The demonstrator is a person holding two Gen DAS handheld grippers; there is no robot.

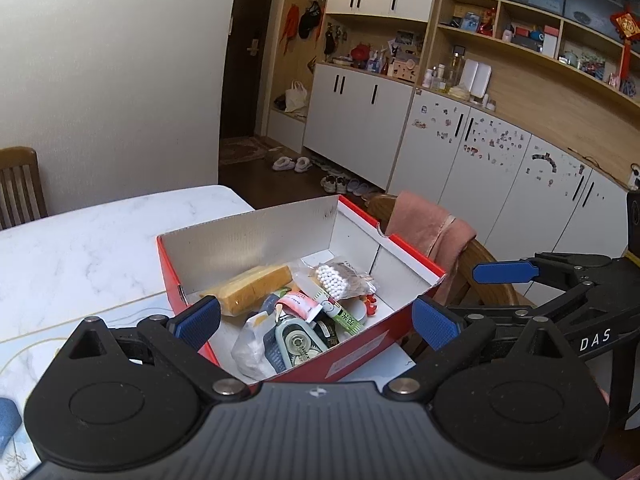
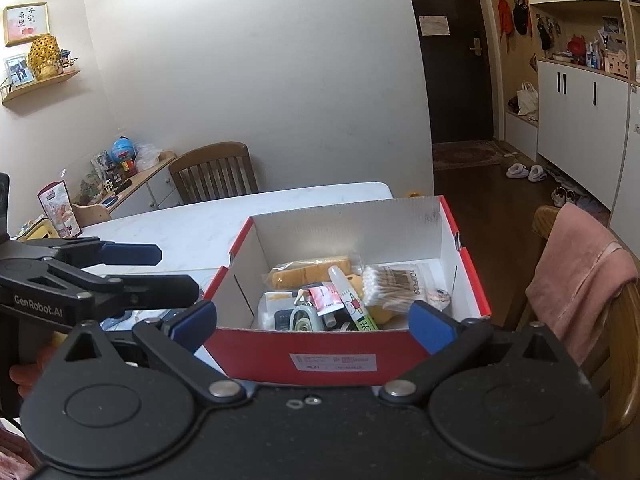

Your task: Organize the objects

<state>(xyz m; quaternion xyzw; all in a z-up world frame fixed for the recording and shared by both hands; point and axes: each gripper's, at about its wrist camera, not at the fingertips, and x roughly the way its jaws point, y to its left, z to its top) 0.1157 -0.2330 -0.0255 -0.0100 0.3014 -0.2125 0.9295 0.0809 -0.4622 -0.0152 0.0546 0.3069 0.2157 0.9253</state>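
A red cardboard box [image 1: 352,360] with a white inside stands on the white marble table [image 1: 80,240]; it also shows in the right wrist view [image 2: 332,344]. In it lie a yellow sponge [image 1: 256,286], a bag of cotton swabs [image 1: 340,280], a correction tape [image 1: 298,340], a green glue stick [image 1: 340,314] and other small items. My left gripper [image 1: 316,322] is open and empty, just in front of the box. My right gripper [image 2: 314,322] is open and empty, at the box's near wall. Each gripper shows in the other's view.
A wooden chair with a pink cloth [image 2: 576,280] stands right of the box. Another wooden chair [image 2: 214,172] stands at the table's far side. White cabinets [image 1: 480,152] line the right wall. A blue thing [image 1: 8,420] lies at the table's near left.
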